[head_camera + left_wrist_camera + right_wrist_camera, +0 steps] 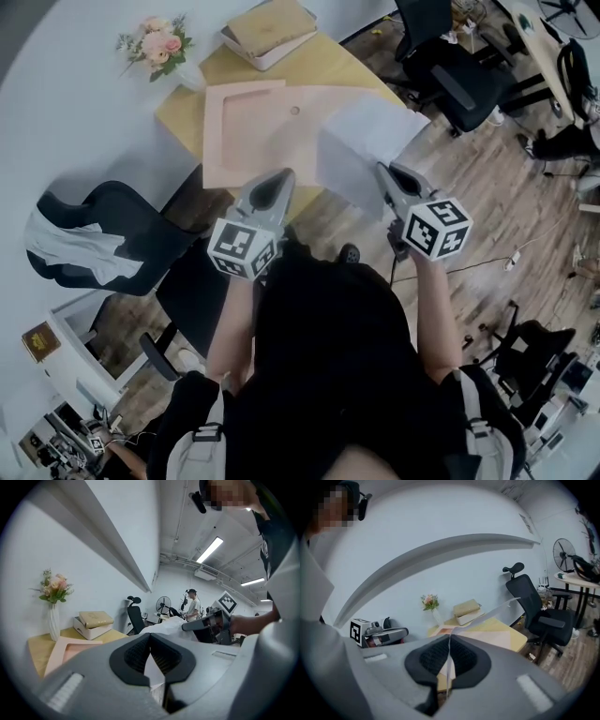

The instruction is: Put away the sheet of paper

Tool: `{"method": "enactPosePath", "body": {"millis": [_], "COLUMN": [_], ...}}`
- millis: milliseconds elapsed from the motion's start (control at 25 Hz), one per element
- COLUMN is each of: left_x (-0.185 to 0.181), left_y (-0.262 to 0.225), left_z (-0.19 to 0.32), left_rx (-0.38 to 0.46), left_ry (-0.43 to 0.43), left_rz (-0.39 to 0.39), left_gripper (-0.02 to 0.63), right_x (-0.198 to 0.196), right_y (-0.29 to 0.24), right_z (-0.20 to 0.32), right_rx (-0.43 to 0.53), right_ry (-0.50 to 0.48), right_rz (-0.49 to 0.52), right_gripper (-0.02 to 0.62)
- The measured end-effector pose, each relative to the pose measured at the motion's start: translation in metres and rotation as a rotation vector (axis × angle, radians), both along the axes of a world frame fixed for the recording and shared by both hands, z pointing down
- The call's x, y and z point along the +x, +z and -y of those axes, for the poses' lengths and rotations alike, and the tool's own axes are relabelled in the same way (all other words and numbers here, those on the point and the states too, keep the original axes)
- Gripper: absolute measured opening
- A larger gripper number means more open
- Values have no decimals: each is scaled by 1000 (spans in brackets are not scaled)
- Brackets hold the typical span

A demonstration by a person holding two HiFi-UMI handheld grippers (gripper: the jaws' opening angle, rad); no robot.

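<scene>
In the head view my right gripper (pixel 382 171) is shut on the near corner of a white sheet of paper (pixel 366 141). It holds the sheet up over the right end of a yellow table (pixel 183 112). The right gripper view shows the sheet edge-on (pixel 499 608), running out from between the closed jaws of the right gripper (pixel 450 638). A flat pink tray (pixel 246 131) lies on the table under and left of the sheet. My left gripper (pixel 281 176) hovers at the tray's near edge, shut, with nothing in it. From the left gripper (pixel 150 637), the sheet (pixel 171 625) appears ahead.
A white box with a tan book (pixel 269 31) and a vase of flowers (pixel 155 42) stand at the table's far side by the wall. A black office chair (pixel 450 66) is on the right. A dark chair draped with white cloth (pixel 89 234) is on the left.
</scene>
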State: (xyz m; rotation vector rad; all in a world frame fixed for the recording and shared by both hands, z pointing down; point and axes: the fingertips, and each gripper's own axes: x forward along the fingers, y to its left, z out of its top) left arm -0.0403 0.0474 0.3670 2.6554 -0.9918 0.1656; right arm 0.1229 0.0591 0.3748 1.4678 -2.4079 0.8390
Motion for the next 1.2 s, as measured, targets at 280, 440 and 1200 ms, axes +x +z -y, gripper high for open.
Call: {"method": "enactPosePath", "body": {"millis": [280, 440, 1200], "left_x": [-29, -52, -67], "left_y": [6, 12, 38], "left_z": [17, 18, 37], "left_rx": [-8, -24, -113], "left_ry": [15, 6, -117], "left_rz": [-5, -7, 41], "left_gripper": [8, 8, 8], "right_x": [-27, -48, -67], "right_y": [7, 16, 78], "right_z": [19, 31, 80], "right_rx": [-16, -33, -169], "right_ry": [2, -9, -144], "right_rz": [-25, -37, -41], "right_gripper": [3, 3, 3]}}
